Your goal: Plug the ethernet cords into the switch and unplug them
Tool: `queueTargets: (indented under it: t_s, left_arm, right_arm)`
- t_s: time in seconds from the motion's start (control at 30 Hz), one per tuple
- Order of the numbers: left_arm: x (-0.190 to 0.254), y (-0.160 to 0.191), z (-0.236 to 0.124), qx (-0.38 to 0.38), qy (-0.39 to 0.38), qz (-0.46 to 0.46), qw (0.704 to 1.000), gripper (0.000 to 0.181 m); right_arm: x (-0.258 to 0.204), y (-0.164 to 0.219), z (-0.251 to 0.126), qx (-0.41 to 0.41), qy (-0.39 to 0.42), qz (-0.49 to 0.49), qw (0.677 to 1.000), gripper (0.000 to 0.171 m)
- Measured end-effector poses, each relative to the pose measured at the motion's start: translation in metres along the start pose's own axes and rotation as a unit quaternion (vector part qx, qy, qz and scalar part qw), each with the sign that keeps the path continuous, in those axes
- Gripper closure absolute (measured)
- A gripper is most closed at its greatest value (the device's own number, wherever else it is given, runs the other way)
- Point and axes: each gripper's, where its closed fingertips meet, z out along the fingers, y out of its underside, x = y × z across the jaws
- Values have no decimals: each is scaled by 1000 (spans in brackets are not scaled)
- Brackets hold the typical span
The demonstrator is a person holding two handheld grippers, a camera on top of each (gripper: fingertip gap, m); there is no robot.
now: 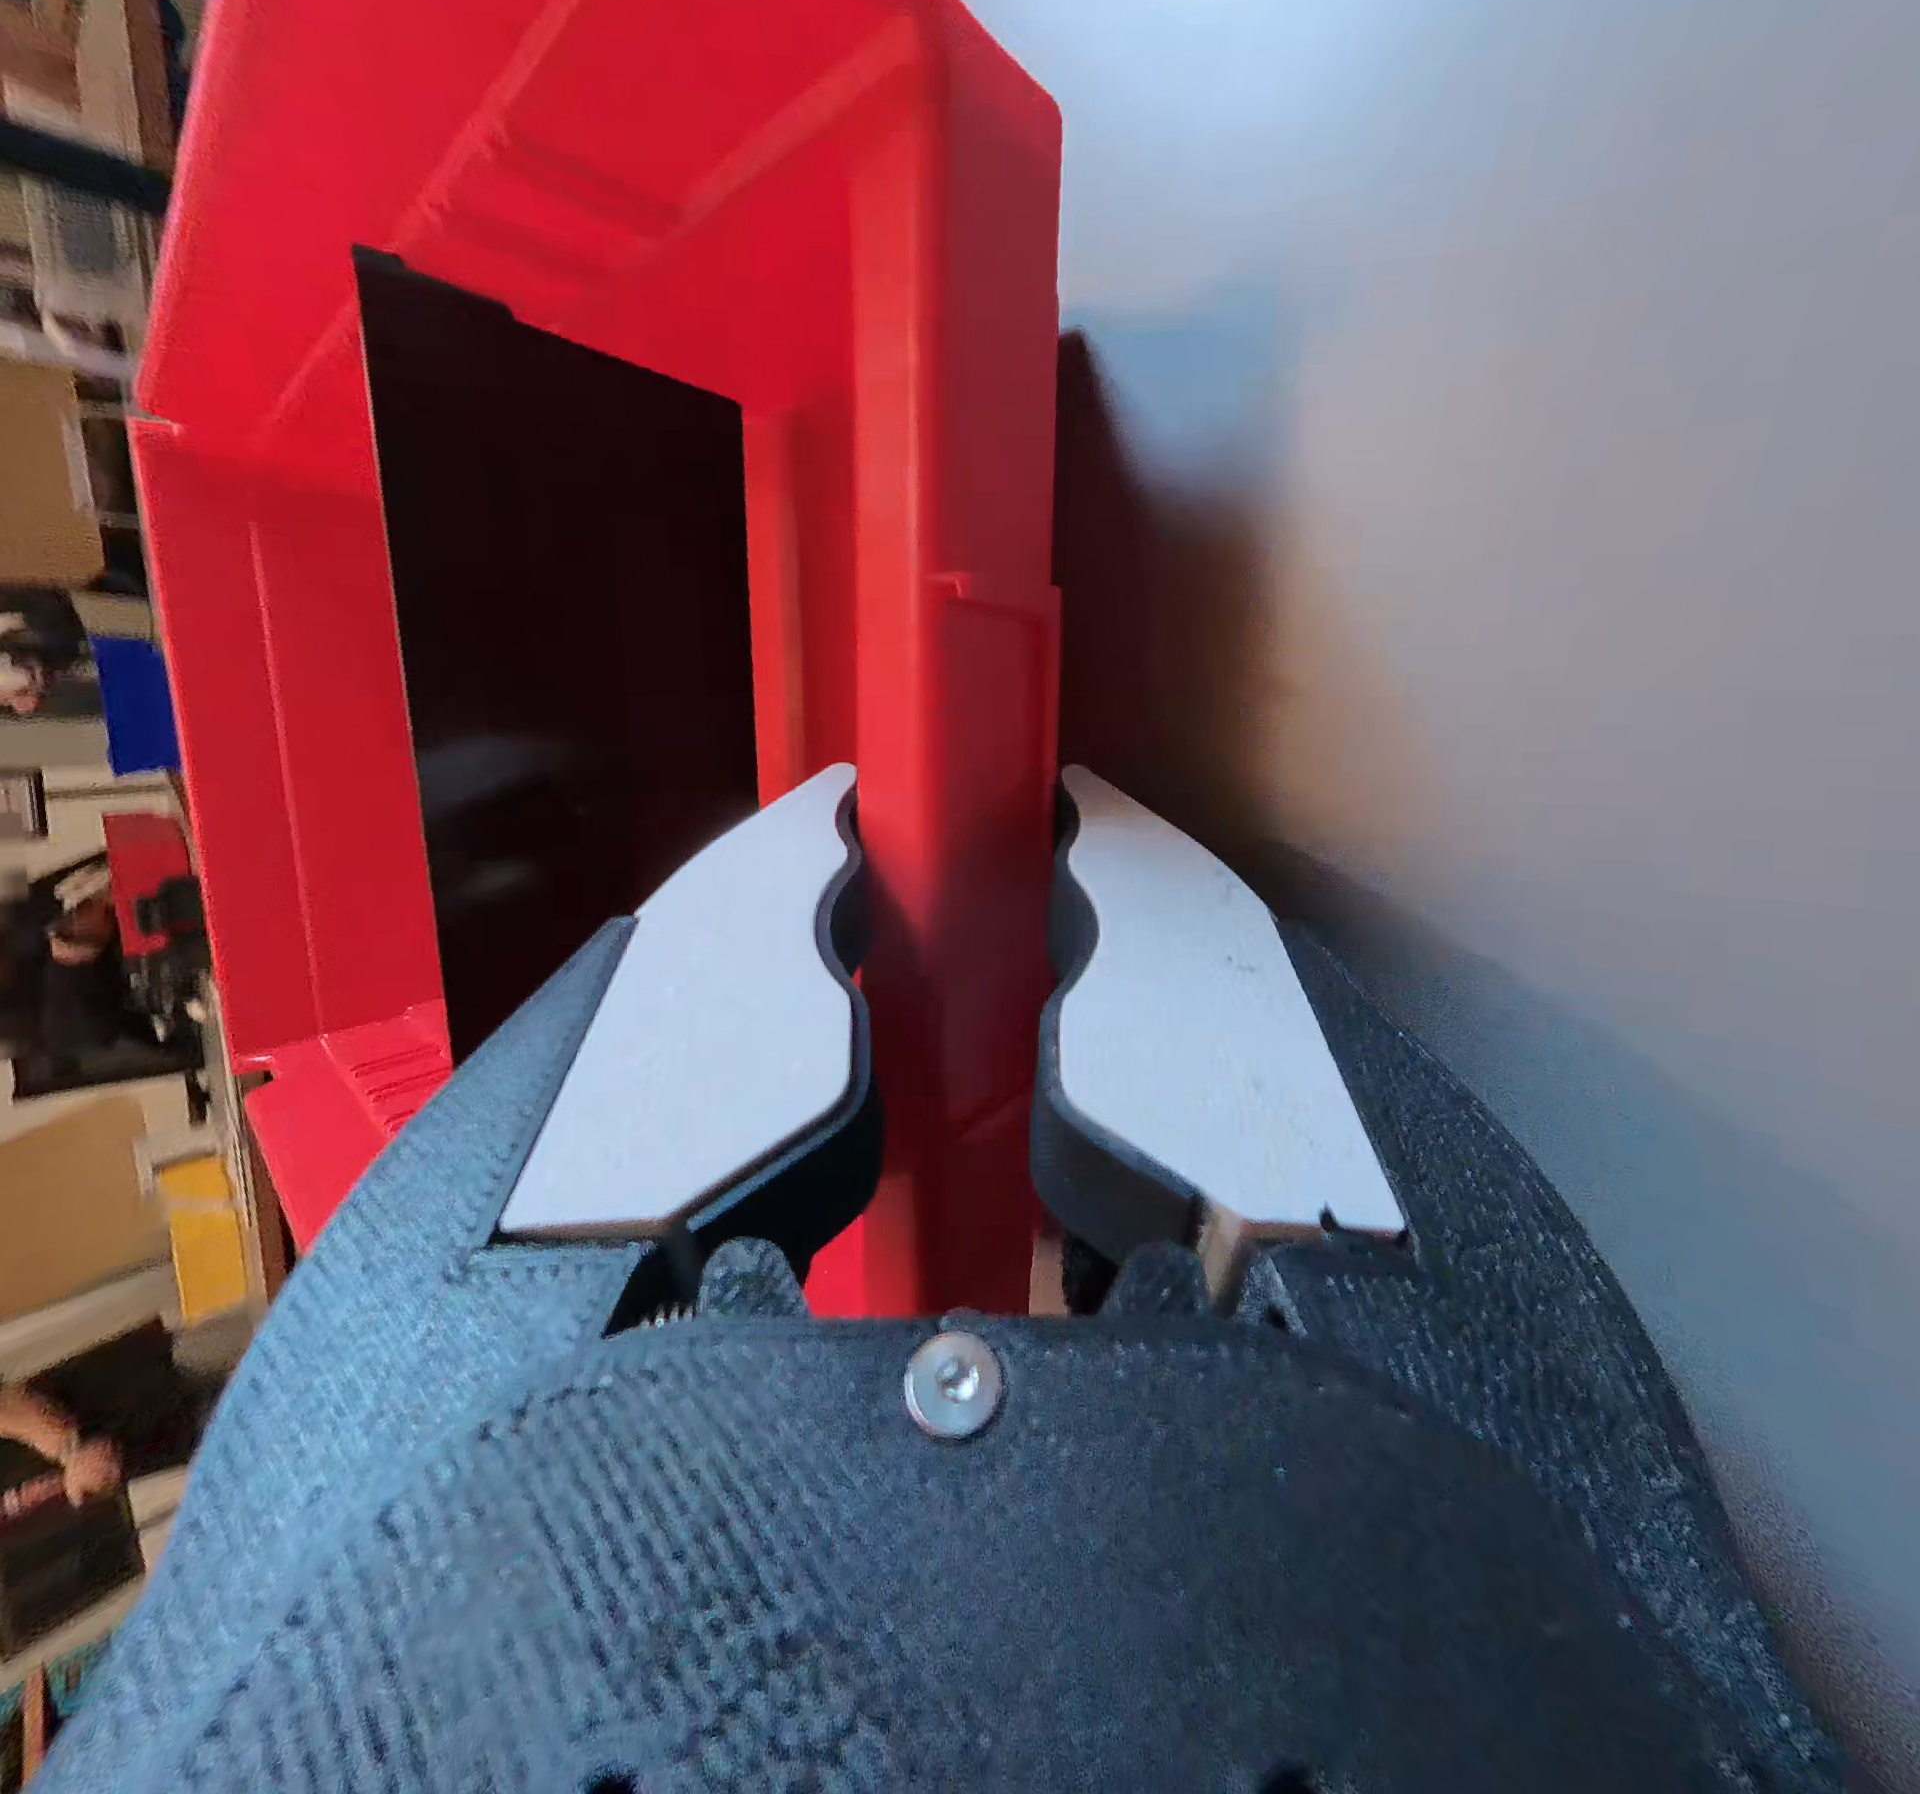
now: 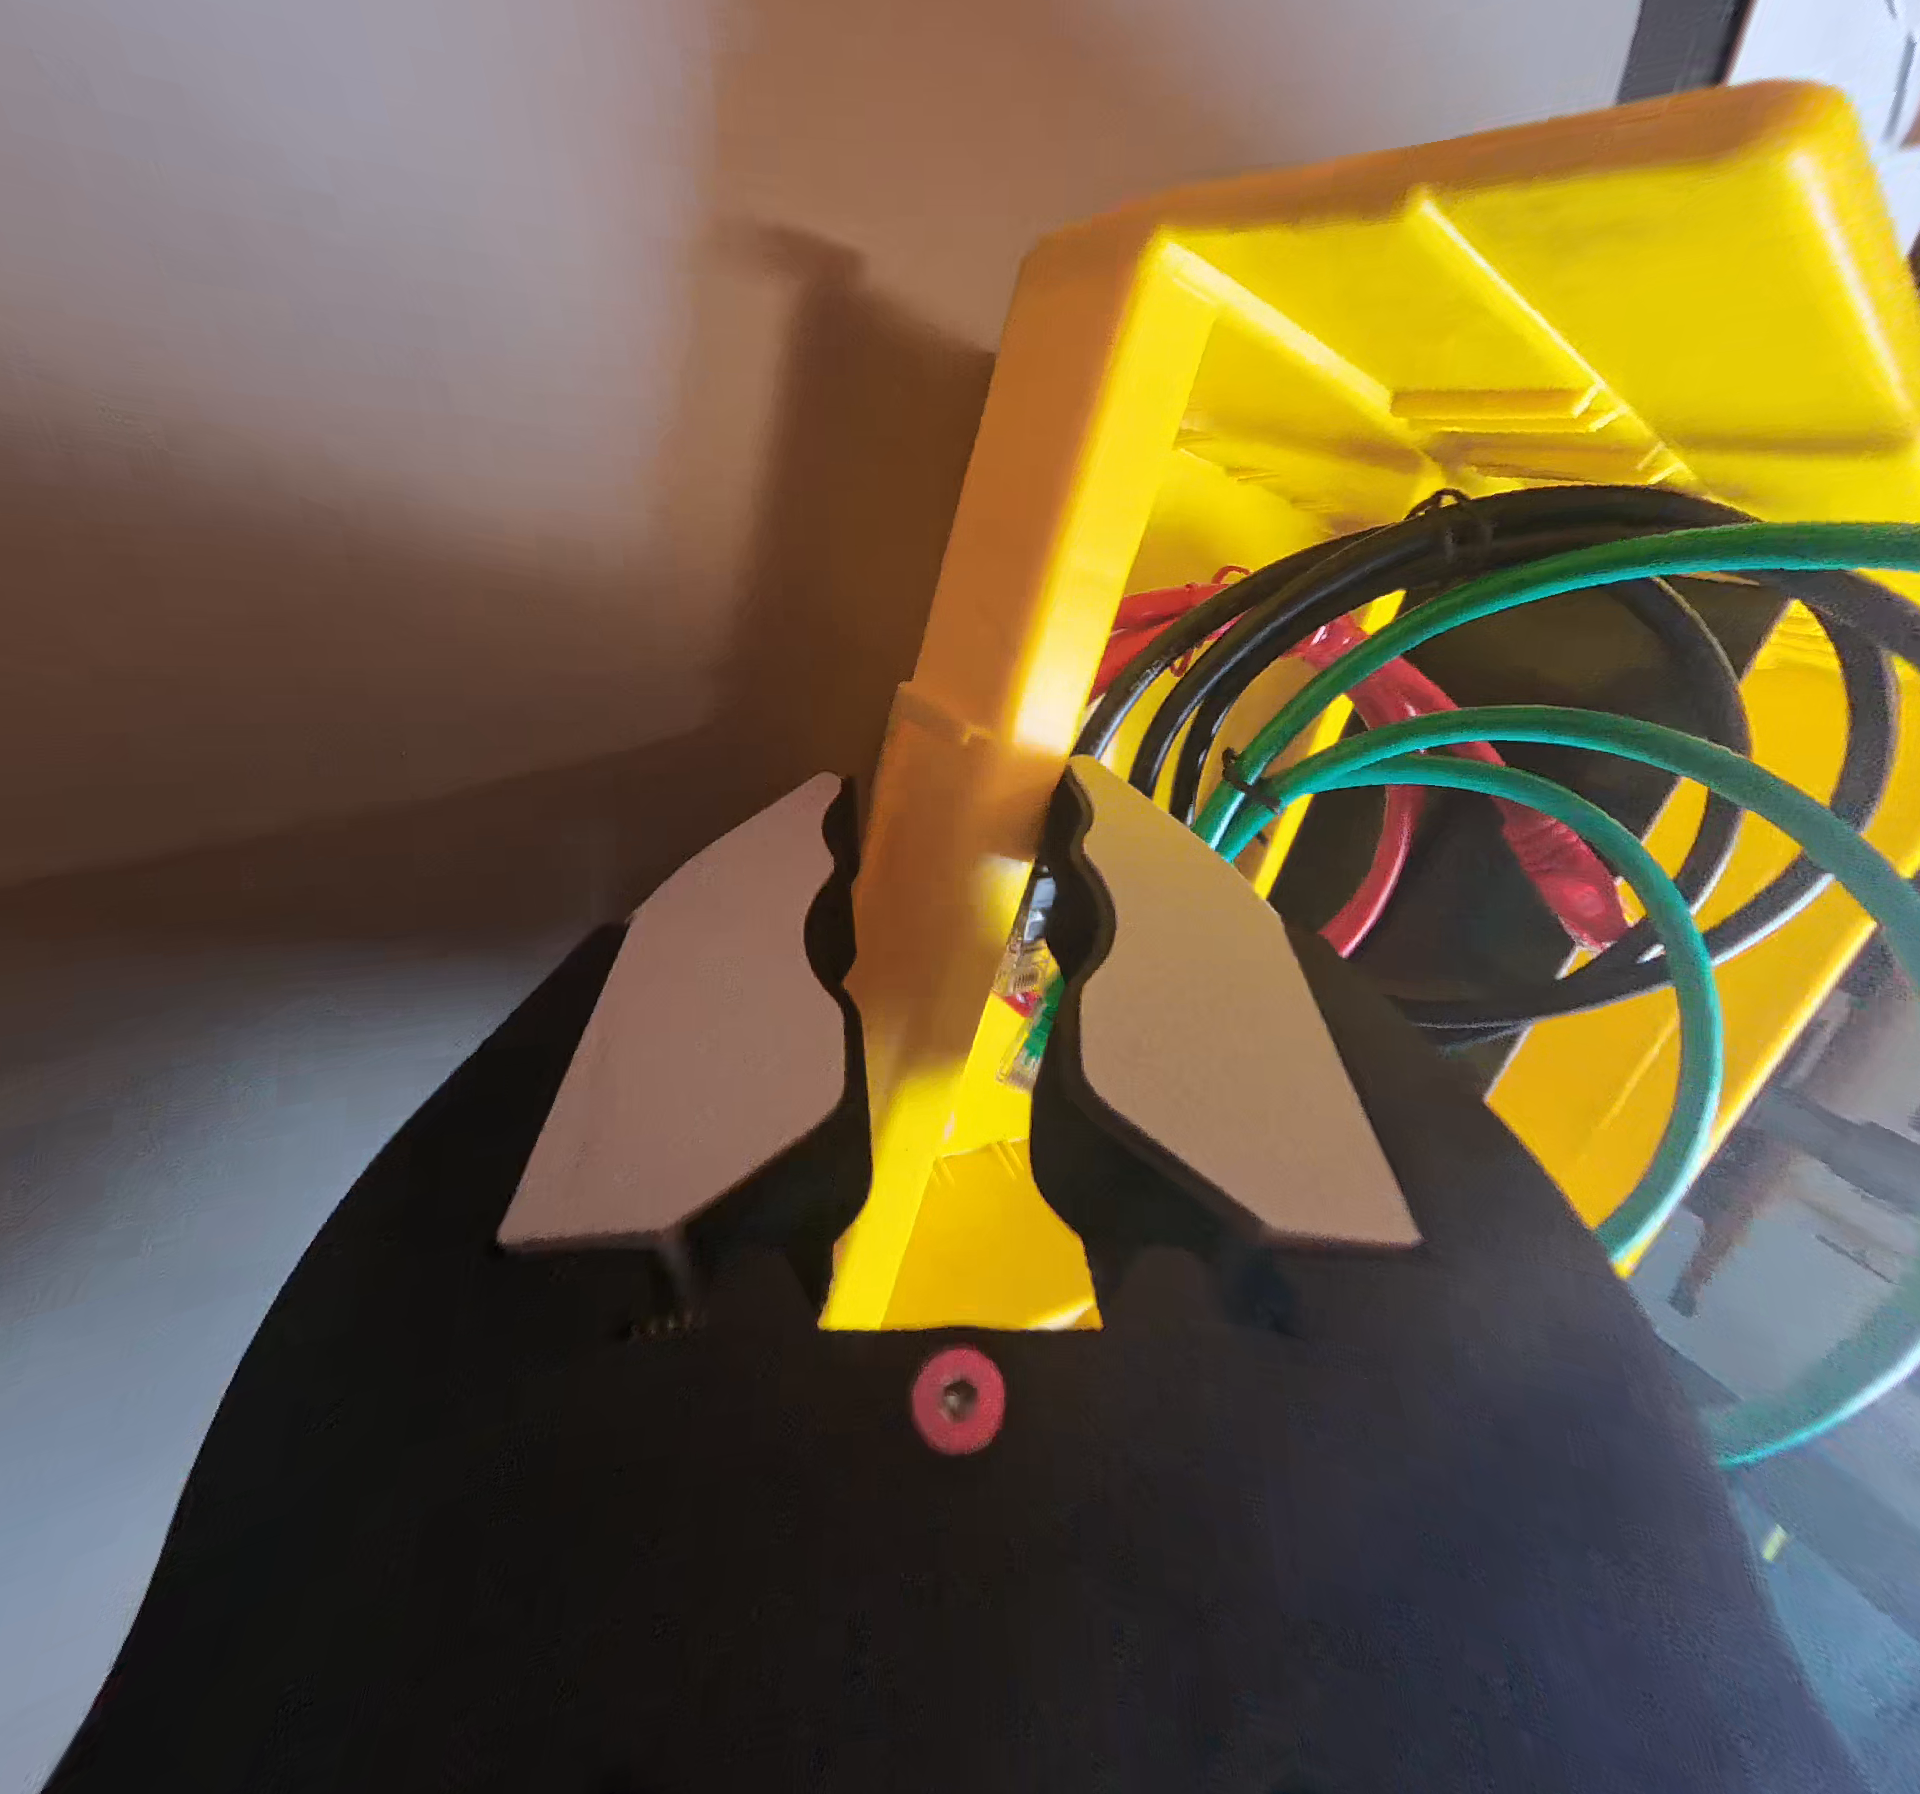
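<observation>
Left gripper (image 1: 958, 809) clamps the side wall of a red bin (image 1: 623, 134), one finger inside and one outside. A flat black box (image 1: 561, 622), apparently the switch, lies against the bin's floor, just beside the inner finger. A pale surface (image 1: 1507, 394) lies beyond the gripped wall.

Right gripper (image 2: 954, 814) clamps the side wall of a yellow bin (image 2: 1558, 269) likewise. Coiled green cords (image 2: 1558, 736), black cords (image 2: 1299, 581) and a red cord (image 2: 1558, 851) fill this bin, looping past its far rim; clear plugs (image 2: 1023, 996) sit at the inner finger.
</observation>
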Motion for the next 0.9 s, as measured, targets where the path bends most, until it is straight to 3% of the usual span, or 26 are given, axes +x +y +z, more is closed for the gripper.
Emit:
queueTargets:
  t_s: [0.27, 0.37, 0.43, 0.53, 0.63, 0.7, 0.8, 0.9]
  left_arm:
    - [-15, -68, 47, 85, 20, 67, 994, 149]
    - [-23, -68, 50, 84, 32, -8, 996, 137]
    - [-25, -75, 30, 122, 28, -75, 989, 137]
    - [-12, -106, -18, 217, 84, -219, 948, 139]
    - [21, -154, -58, 287, 198, -349, 869, 133]
    - [40, -181, -66, 298, 229, -401, 835, 128]
    - [49, -200, -41, 265, 177, -463, 827, 132]
    - [42, -206, -13, 238, 120, -476, 838, 142]
  right_arm:
    - [-92, -26, -55, 81, 21, -31, 996, 139]
    - [-122, -53, -99, 182, 36, 3, 983, 136]
    - [-131, -63, -145, 276, 33, 86, 957, 131]
    - [-109, -24, -192, 363, 106, 268, 886, 132]
    - [-93, 51, -183, 341, 180, 456, 802, 122]
    - [-97, 75, -163, 328, 191, 523, 763, 114]
    - [-95, 78, -130, 311, 176, 563, 746, 114]
    - [-86, 68, -115, 320, 154, 576, 736, 139]
